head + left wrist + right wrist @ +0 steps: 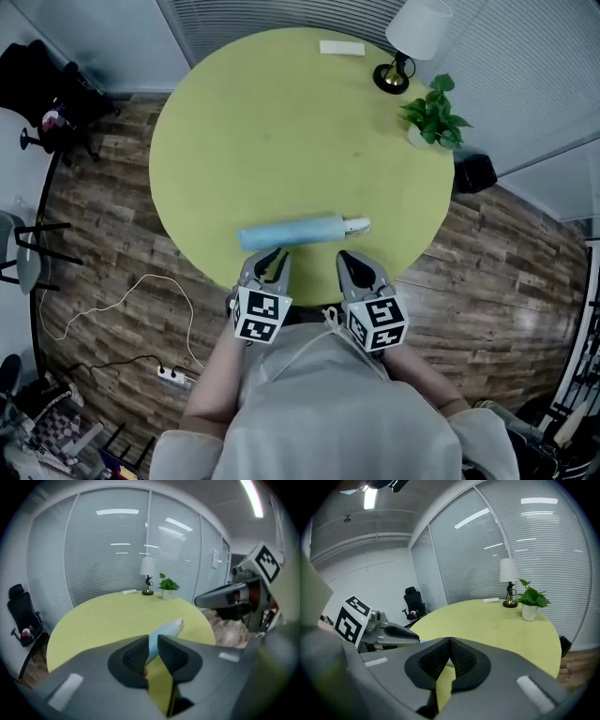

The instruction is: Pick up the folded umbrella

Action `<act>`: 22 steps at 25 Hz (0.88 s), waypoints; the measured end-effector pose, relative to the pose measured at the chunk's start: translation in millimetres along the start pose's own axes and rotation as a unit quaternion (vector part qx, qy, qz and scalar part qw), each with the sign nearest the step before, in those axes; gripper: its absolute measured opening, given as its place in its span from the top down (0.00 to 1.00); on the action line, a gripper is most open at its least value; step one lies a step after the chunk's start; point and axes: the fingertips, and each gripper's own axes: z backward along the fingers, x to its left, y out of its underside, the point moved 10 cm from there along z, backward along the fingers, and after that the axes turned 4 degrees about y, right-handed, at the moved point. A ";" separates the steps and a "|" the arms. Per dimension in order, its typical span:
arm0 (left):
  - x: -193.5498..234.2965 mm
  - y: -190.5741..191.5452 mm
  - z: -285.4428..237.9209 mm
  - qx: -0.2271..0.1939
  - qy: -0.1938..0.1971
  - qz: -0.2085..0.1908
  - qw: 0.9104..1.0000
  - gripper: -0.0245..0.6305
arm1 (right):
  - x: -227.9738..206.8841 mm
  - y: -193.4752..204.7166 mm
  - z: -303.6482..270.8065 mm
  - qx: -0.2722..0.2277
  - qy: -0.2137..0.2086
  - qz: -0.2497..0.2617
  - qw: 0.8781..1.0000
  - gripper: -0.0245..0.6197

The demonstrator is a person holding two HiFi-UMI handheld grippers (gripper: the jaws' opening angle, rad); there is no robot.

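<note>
Approaching umbrella (292, 232) on worktop (281, 122). Left gripper (272, 256) hanging barely parted, empty; right gripper (352, 260) clenched. Next: opening wide, straddling it.

My left gripper (272, 255) and right gripper (352, 258) are grey, each marked with black-and-white squares. The table (281, 122) is yellow-green. On the table, the umbrella (291, 232) is pale blue with a white end. At the table's far edge, the lamp (417, 28) has a white shade, and the plant (433, 111) has green leaves. Around the table, the floor (506, 281) is brown wood planks.
</note>
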 end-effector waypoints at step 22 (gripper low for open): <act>19.3 6.3 -152.4 0.240 0.200 -0.308 0.899 0.42 | 5.9 19.0 -10.1 0.026 0.072 -0.061 0.995 0.96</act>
